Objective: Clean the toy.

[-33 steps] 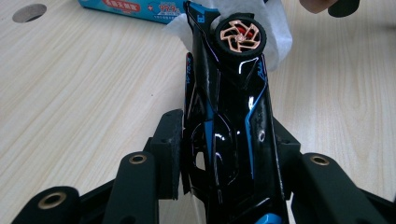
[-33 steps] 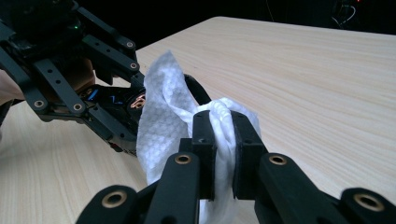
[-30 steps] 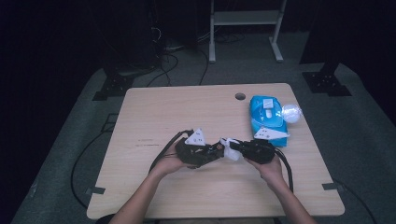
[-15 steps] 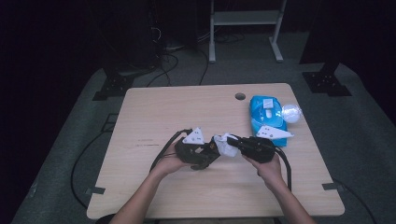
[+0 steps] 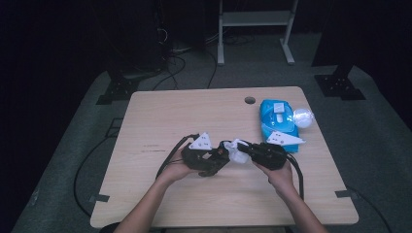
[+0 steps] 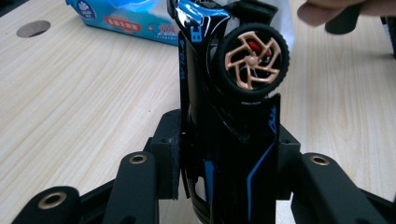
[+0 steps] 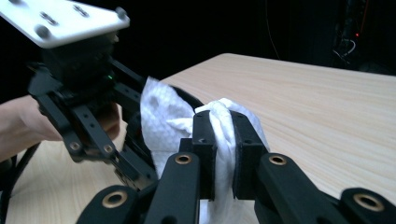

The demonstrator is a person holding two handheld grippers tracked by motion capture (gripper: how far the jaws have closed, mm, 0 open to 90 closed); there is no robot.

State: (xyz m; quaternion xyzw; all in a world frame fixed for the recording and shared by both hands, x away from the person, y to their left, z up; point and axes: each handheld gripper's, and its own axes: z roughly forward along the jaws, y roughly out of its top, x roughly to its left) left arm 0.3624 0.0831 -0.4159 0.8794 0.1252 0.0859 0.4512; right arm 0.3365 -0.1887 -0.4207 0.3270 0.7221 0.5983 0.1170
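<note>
white wipe point(image 7: 219, 140) pinched in the right claw point(image 7: 224, 140) could snag the wheel point(image 6: 252, 60) and twist the toy car point(image 6: 229, 140) from the left claw's point(image 6: 224, 158) clamp.

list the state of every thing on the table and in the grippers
toy car: clamped in the left gripper, off the table
left gripper: shut on the toy car
white wipe: bunched, pinched in the right gripper, against the car
right gripper: shut on the wipe
blue wipes pack: lying flat on the table
</note>
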